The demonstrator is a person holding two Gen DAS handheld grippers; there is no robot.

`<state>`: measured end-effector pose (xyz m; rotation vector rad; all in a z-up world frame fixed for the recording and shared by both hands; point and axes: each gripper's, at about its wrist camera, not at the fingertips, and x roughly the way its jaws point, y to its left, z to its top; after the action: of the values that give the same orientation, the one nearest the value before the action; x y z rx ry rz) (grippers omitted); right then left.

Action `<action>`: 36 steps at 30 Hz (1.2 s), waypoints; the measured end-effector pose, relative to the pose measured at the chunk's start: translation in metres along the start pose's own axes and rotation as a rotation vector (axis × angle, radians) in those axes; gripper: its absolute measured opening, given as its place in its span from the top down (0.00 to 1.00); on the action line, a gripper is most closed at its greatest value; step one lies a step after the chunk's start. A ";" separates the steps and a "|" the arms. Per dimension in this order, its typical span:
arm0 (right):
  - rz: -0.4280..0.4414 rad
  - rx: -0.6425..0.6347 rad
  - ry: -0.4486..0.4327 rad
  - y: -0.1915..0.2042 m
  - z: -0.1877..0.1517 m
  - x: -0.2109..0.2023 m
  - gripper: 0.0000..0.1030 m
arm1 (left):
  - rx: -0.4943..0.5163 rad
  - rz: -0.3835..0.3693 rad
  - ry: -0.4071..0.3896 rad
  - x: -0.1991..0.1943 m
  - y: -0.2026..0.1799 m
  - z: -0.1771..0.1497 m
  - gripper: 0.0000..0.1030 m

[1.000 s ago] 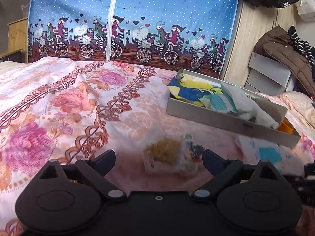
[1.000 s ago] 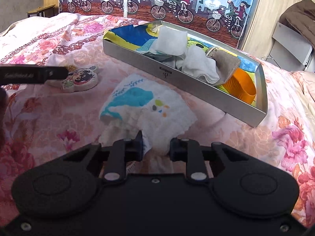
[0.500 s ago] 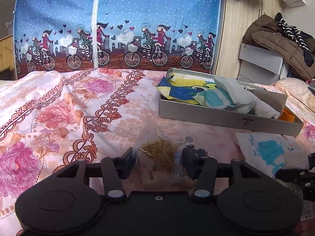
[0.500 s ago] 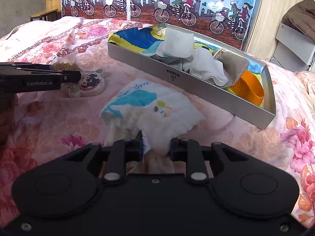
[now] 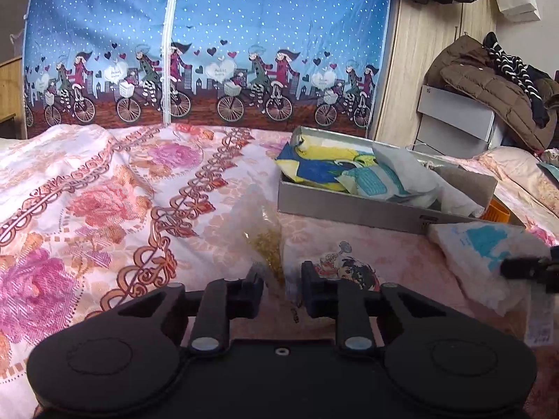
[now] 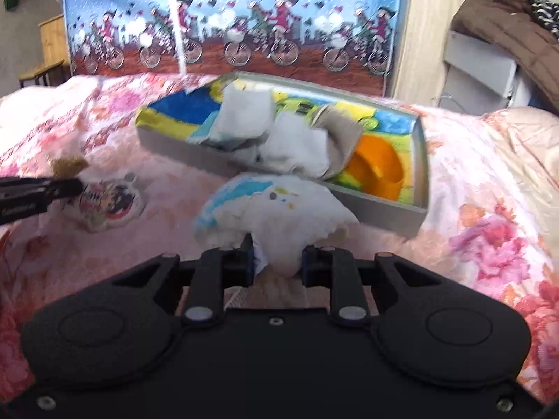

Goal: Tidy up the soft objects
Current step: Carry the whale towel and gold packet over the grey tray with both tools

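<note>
1. The left gripper (image 5: pixel 282 281) has just been closing; its jaws now pinch the clear crinkly plastic bag of golden-yellow bits (image 5: pixel 267 244), which stands up between them off the pink floral bedspread (image 5: pixel 104 209).
2. Just right of that bag lies the flat cartoon-printed soft pad (image 5: pixel 349 267), touching the bedspread and held by nothing; in the right wrist view it sits beside the left gripper's tip.
3. The right gripper (image 6: pixel 276 260) is pressed together on the near edge of the white cloth with a blue whale print (image 6: pixel 276 206); the cloth bunches up from the jaws toward the tray, and that view is blurred.
4. The shallow grey metal tray (image 6: pixel 384 214) lies straight ahead of the right gripper, its near wall just beyond the cloth, its long axis running from near right to far left; it already holds white cloths and an orange cup (image 6: pixel 375 171).
5. My judgement: the right hand is nearer the tray and needs only a short carry forward over the near wall; the left hand's bag must travel forward and to the right to reach the tray's left end (image 5: pixel 290 188).
</note>
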<state>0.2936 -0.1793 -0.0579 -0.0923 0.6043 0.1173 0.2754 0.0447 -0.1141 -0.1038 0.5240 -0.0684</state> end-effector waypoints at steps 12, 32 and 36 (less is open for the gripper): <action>0.069 0.196 -0.151 -0.055 0.030 -0.043 0.84 | 0.165 0.013 -0.106 -0.021 -0.027 0.002 0.87; 0.128 0.108 -0.103 -0.024 0.027 -0.045 0.84 | 0.297 -0.061 -0.144 -0.061 -0.062 0.000 0.92; 0.128 0.114 -0.107 -0.026 0.030 -0.047 0.84 | 0.278 -0.107 -0.139 -0.071 -0.073 0.003 0.92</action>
<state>0.2755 -0.2056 -0.0056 0.0629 0.5083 0.2097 0.2124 -0.0211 -0.0677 0.1346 0.3659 -0.2364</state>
